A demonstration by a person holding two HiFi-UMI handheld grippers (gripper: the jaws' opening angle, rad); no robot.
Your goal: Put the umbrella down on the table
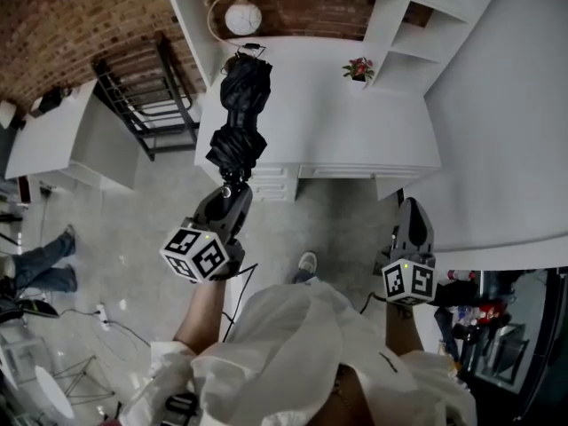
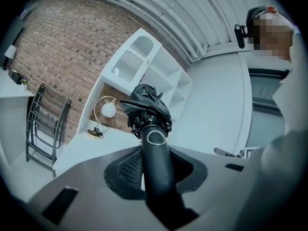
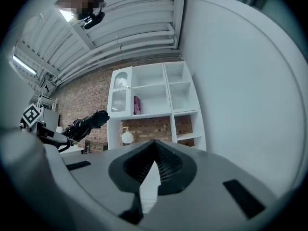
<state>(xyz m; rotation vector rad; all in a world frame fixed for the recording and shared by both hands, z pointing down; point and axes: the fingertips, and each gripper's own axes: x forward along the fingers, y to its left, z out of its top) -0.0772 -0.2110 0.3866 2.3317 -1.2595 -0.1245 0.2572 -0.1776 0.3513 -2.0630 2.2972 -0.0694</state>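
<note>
A folded black umbrella (image 1: 240,114) sticks out forward from my left gripper (image 1: 232,189), which is shut on its black handle (image 2: 156,162). Its bundled canopy (image 2: 147,105) hangs in the air over the near left part of the white table (image 1: 355,131), apart from the tabletop. In the right gripper view the umbrella (image 3: 86,123) shows far to the left, held about level. My right gripper (image 1: 413,207) is lower right, short of the table's front edge, with its jaws together and nothing between them (image 3: 154,146).
On the table's far side stand a round globe lamp (image 1: 242,16) and a small potted flower (image 1: 358,67). White shelves (image 1: 399,25) rise behind. A black metal rack (image 1: 146,105) stands left of the table. A person's legs (image 1: 40,264) and cables lie on the floor at left.
</note>
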